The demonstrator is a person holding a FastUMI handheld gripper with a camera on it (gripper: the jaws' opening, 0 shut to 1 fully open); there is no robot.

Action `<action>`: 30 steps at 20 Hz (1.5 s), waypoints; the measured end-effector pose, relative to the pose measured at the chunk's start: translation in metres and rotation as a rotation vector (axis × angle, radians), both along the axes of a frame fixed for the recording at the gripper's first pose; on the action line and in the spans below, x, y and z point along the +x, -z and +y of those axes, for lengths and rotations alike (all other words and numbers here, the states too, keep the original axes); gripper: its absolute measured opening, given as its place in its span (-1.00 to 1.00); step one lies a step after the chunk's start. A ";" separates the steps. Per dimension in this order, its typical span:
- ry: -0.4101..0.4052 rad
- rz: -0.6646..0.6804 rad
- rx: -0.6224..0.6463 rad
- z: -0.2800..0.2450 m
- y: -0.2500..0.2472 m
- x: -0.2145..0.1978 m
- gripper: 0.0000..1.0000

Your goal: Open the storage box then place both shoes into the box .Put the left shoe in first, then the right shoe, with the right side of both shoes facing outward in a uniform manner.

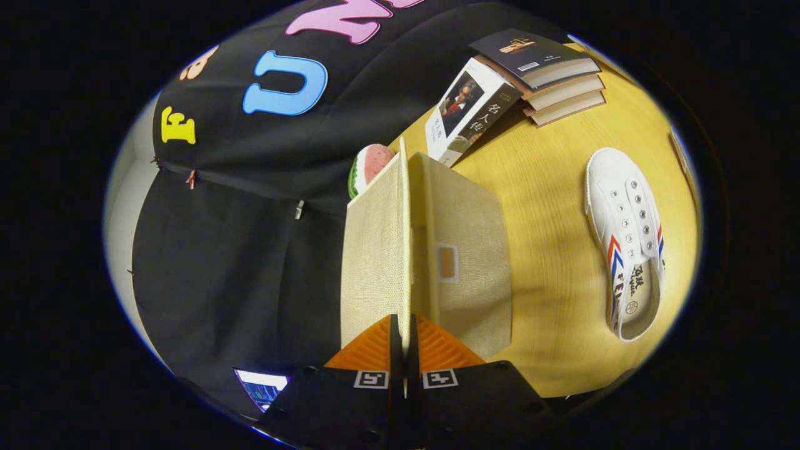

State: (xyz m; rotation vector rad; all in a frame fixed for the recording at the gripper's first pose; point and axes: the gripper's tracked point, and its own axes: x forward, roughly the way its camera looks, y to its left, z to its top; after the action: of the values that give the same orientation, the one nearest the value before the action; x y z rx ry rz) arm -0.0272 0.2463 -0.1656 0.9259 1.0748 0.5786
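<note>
Between my gripper's (pixel 404 340) fingers, gripper view: the lid (pixel 375 250) of the storage box (pixel 465 262), woven beige fabric, gripped at its free edge. The fingers are nearly together with the thin panel pressed between them; I judge the hold firm. The lid stands swung up off the box mouth, which I take to be the opening step of the task under way, held so to clear the way in for the shoes.

Box: beige, standing on the wooden table (pixel 550 250), a small tab patch on its near face.

Shoe (pixel 628 244): one white slip-on with red and blue stripes, lying on the table well apart from the box, not yet moved. Whether it is the left or the right I cannot tell.

Books (pixel 550 75): a stack of three beyond the box, with a fourth book (pixel 469 109) leaning against it.

Watermelon slice (pixel 370 165): a toy by the look of it, just behind the raised lid.

Small screen (pixel 261 387): beside the gripper's body.
</note>
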 end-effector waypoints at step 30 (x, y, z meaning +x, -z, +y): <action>-0.124 -0.538 -0.307 0.186 -0.117 0.025 0.96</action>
State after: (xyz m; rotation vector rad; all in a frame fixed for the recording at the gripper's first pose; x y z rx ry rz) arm -0.0022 0.4323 -0.0481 0.4003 0.7069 0.6930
